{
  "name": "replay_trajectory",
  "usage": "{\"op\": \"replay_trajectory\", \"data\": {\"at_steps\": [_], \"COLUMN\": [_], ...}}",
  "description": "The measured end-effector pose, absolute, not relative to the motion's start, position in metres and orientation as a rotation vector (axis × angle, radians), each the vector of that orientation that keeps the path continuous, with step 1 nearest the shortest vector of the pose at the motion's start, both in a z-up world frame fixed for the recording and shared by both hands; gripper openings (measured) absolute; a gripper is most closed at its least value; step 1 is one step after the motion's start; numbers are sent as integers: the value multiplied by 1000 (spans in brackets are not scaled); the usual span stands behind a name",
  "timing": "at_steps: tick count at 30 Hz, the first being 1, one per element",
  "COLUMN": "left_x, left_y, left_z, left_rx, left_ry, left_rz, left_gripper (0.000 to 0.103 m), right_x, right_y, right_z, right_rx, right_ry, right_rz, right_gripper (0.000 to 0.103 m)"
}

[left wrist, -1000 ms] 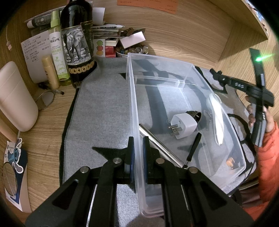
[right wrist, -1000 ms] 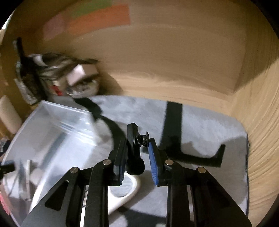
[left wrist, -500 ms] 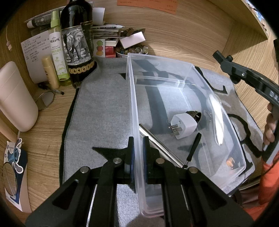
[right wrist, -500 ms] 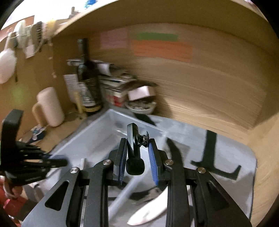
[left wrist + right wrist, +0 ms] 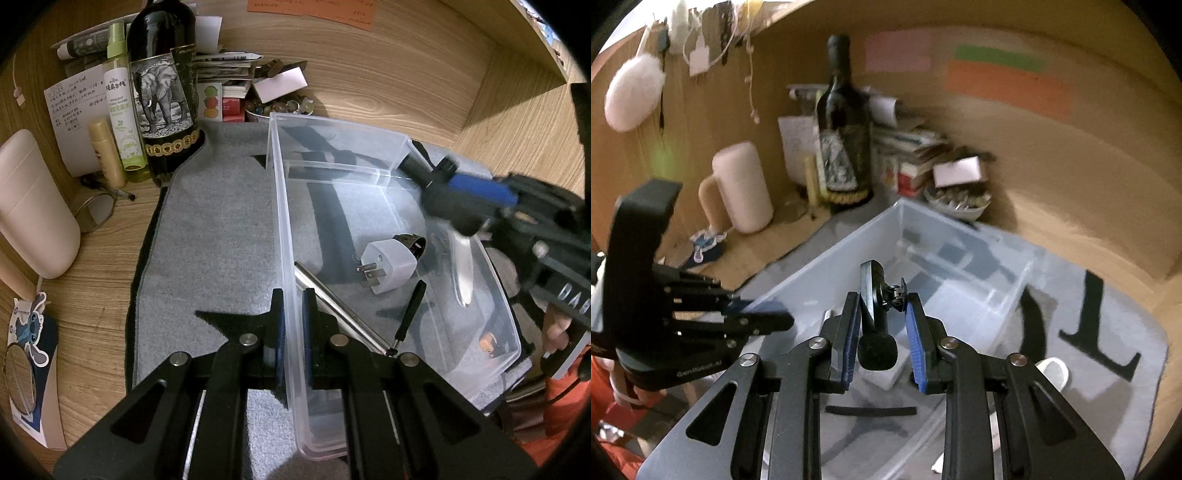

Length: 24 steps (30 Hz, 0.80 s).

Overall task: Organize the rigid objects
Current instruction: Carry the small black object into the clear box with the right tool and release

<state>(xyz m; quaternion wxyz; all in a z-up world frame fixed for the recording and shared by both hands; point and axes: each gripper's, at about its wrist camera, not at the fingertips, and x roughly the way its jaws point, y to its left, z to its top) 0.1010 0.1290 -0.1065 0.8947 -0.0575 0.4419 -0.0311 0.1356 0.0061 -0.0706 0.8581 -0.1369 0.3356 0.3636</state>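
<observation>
A clear plastic bin [image 5: 334, 124] stands on a grey mat [image 5: 214, 236]. My left gripper [image 5: 291, 297] is shut on the bin's near left wall and also shows at the left of the right wrist view [image 5: 766, 318]. Inside the bin lie a white plug adapter [image 5: 389, 263], a metal rod [image 5: 334, 308], a thin black stick [image 5: 409, 312] and a small orange piece [image 5: 488, 341]. My right gripper [image 5: 881, 300] is shut on a small black clip with a foam tip [image 5: 878, 349]. It hangs over the bin's far right side [image 5: 463, 192], blurred there.
A dark wine bottle [image 5: 164, 92], a spray bottle [image 5: 122, 107], a cream jug [image 5: 33, 206], papers and a bowl of small items [image 5: 280, 107] crowd the back left. Wooden walls close the alcove. A white object [image 5: 1052, 371] lies on the mat right of the bin.
My right gripper has swung left from above the bare mat to above the bin, rolling a little, still holding the black clip. The left gripper and the bin have not moved.
</observation>
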Motion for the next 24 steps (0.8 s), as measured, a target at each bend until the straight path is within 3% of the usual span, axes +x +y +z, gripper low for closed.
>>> {"op": "replay_trajectory", "data": {"at_steps": [17, 19, 21, 24], "left_x": [102, 102, 102, 102], "left_y": [127, 128, 128, 128], "left_z": [-105, -105, -105, -105], "left_rx": [-119, -119, -120, -119], "left_ry": [917, 917, 917, 917], "left_rz": [-68, -68, -68, -68], "left_gripper": [7, 7, 7, 7], "right_x": [130, 131, 131, 131], "right_y": [28, 28, 26, 19], "right_z": [-101, -99, -97, -90], "right_rx": [-401, -396, -384, -360], "right_ry": [839, 836, 828, 805], "right_rz": [842, 835, 823, 811], "right_gripper": [23, 28, 41, 46]}}
